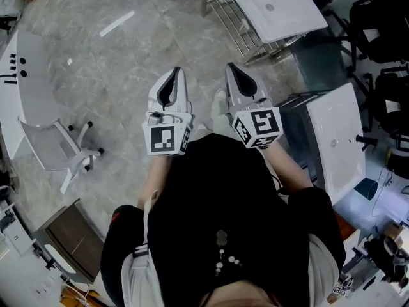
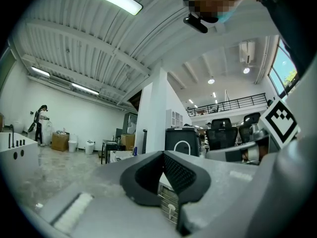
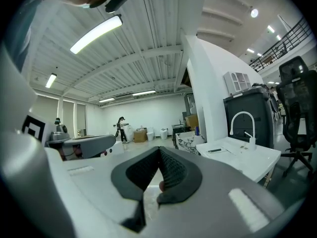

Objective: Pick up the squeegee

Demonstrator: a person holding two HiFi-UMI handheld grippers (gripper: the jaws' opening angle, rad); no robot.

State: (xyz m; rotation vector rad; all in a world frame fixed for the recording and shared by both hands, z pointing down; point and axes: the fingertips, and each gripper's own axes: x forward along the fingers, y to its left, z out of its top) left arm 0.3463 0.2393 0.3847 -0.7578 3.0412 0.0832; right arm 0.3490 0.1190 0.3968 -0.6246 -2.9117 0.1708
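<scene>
No squeegee shows in any view. In the head view my left gripper (image 1: 174, 75) and my right gripper (image 1: 231, 69) are held side by side in front of the person's body, pointing ahead over a grey marble floor (image 1: 121, 75). The left gripper (image 2: 162, 155) has its black pads pressed together with nothing between them. The right gripper (image 3: 158, 150) is likewise shut and empty. Each gripper view also catches the other gripper at its side.
A white sink counter (image 1: 275, 5) on a metal frame (image 1: 233, 18) stands ahead right, and another white sink unit (image 1: 335, 139) lies at the right. A white office chair (image 1: 57, 149) and a curved white desk (image 1: 25, 62) are at the left. Black chairs (image 2: 220, 130) stand farther off.
</scene>
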